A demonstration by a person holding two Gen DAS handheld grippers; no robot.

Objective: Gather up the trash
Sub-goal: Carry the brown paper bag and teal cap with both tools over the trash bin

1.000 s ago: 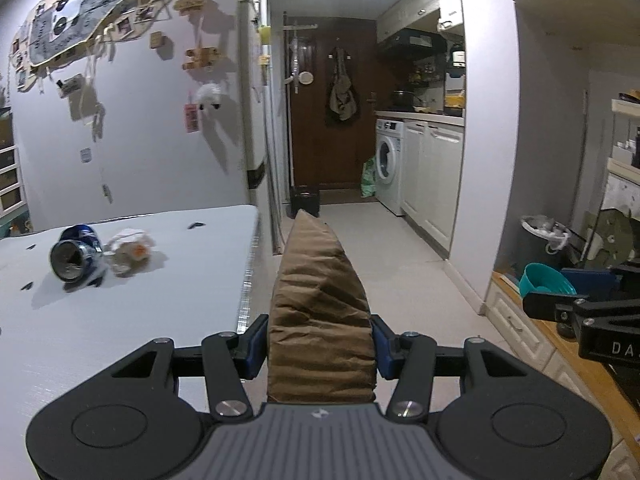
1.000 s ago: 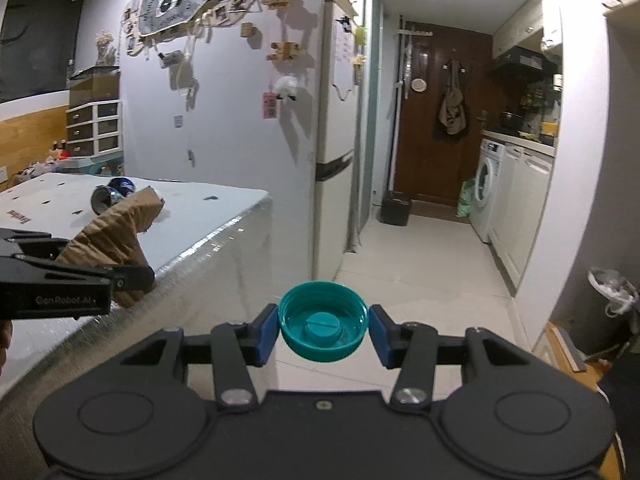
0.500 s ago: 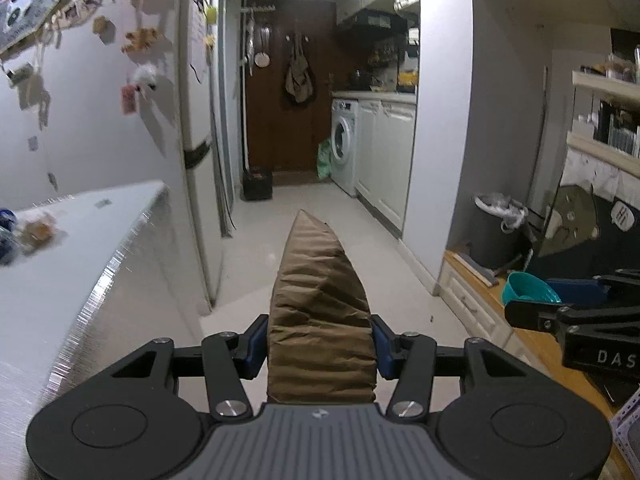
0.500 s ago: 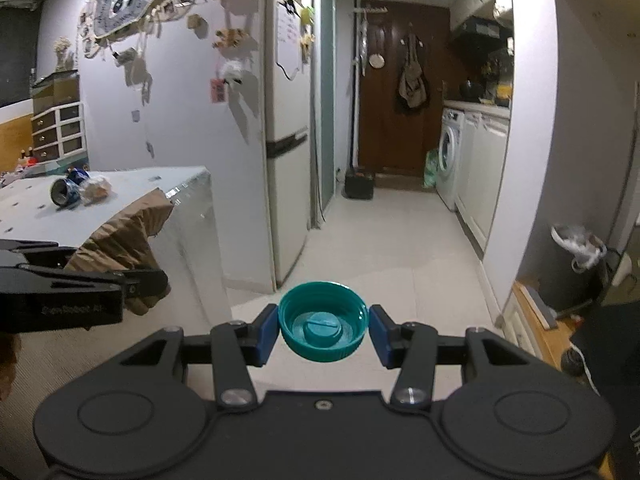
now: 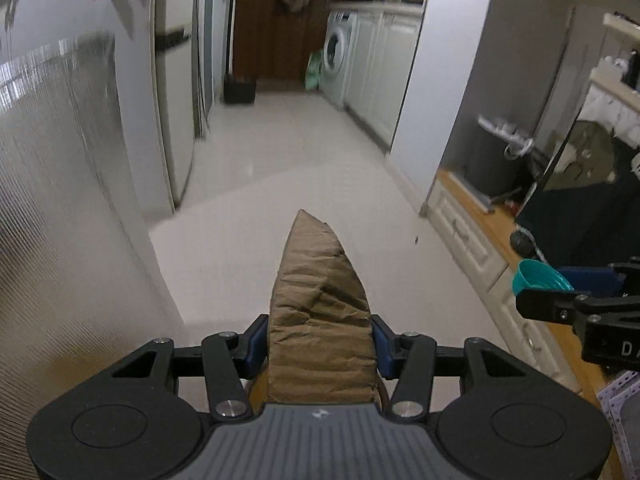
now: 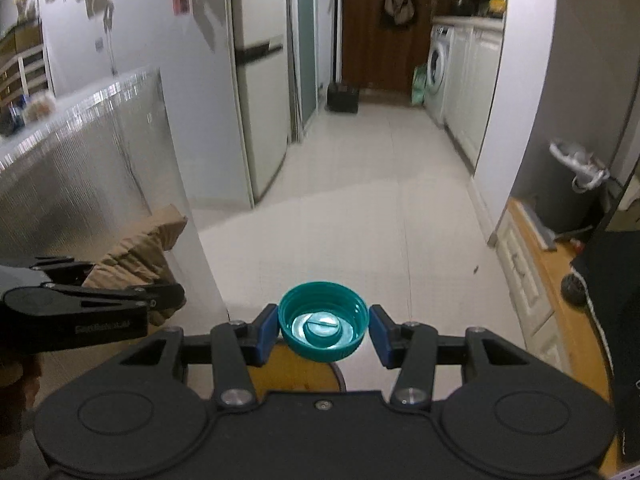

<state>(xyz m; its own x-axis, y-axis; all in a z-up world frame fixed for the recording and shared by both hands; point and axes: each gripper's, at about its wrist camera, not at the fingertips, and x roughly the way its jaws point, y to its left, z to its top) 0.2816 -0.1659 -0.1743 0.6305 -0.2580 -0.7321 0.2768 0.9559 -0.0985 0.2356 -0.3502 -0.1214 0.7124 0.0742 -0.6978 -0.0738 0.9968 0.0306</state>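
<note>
Teal cap (image 6: 323, 326) in right claw (image 6: 323, 332), apparently empty, paper bag (image 5: 322, 320) in left claw (image 5: 320, 344)

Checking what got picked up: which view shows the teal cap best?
The right wrist view: the teal cap sits centred between the right tool's pads, open side towards the camera, its inner ring visible. The left wrist view shows it only small at the right edge, side-on and partly behind that tool.

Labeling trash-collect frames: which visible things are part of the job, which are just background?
Job:
crumpled brown paper bag, clamped in left gripper
teal bottle cap, clamped in right gripper
lined bin by the grey wall, probably the drop point

Background:
washing machine
fridge
black box on the floor
</note>
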